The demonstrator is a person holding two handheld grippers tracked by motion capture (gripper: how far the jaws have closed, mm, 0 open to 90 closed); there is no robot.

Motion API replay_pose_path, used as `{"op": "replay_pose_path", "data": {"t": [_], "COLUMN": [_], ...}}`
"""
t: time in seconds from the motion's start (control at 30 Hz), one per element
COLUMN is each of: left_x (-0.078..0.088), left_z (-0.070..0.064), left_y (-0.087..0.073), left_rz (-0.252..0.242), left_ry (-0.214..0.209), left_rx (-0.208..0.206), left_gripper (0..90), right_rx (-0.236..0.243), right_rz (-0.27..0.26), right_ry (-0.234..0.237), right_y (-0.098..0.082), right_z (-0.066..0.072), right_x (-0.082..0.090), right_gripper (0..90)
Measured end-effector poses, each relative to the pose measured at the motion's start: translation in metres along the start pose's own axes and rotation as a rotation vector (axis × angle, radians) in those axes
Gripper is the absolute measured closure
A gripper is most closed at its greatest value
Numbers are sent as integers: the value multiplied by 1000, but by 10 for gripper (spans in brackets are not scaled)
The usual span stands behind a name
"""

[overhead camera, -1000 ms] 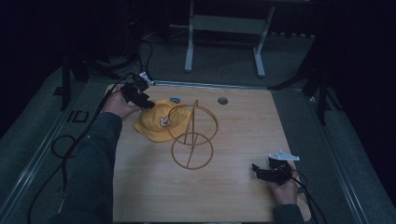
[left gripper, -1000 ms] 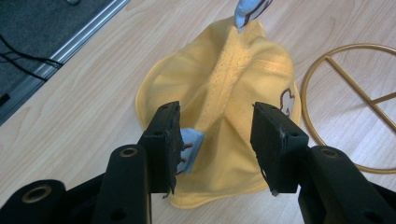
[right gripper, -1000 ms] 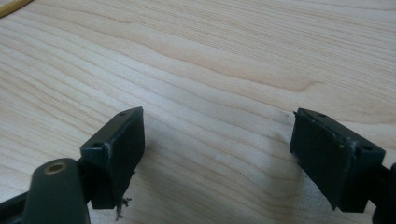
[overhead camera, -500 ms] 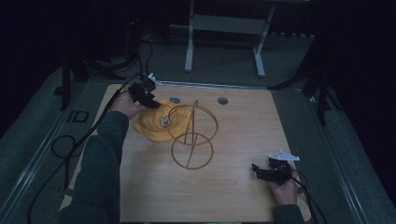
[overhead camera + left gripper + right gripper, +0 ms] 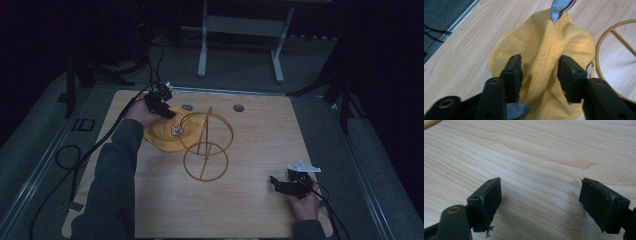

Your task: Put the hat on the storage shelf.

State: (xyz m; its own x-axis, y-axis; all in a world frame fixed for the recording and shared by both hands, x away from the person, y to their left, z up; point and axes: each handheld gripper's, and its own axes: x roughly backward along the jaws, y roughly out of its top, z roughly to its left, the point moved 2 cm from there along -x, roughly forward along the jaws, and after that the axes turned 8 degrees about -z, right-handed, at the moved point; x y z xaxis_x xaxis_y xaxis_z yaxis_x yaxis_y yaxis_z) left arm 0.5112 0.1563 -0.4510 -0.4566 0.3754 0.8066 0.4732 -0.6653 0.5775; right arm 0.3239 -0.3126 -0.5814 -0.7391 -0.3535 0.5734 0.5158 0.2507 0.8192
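A yellow cap lies on the wooden table, left of centre, against a gold wire stand. My left gripper is down on the cap's far left part. In the left gripper view its jaws have just been closing, and a raised ridge of the yellow cap is bunched between the two pads, touching both. My left gripper points along that ridge toward a blue tag. Near the front right corner my right gripper rests low, and my right gripper stands open over bare wood.
The gold wire stand has a flat ring base and an upright ring, just right of the cap. A small blue patch and a round hole sit near the table's far edge. Cables trail off the left side.
My left hand has moved right and down onto the cap, and the cap has bunched up under it. The right hand has stayed put.
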Motion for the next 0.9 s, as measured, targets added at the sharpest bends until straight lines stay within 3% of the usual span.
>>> {"op": "replay_pose_path", "data": {"t": [0.3, 0.57, 0.9], "left_x": [5, 14, 38], "left_z": [0, 0, 2], "left_y": [-3, -5, -9], "left_rz": [32, 60, 72], "left_ry": [-7, -25, -47], "left_rx": [-16, -19, -13], "left_gripper": [756, 787, 799], "right_rx": [1, 1, 1], "right_rz": [1, 1, 1], "right_ry": [2, 2, 2], "right_y": [0, 0, 0], "right_z": [0, 0, 0], "right_x": [0, 0, 0], "right_gripper": [179, 179, 179]}}
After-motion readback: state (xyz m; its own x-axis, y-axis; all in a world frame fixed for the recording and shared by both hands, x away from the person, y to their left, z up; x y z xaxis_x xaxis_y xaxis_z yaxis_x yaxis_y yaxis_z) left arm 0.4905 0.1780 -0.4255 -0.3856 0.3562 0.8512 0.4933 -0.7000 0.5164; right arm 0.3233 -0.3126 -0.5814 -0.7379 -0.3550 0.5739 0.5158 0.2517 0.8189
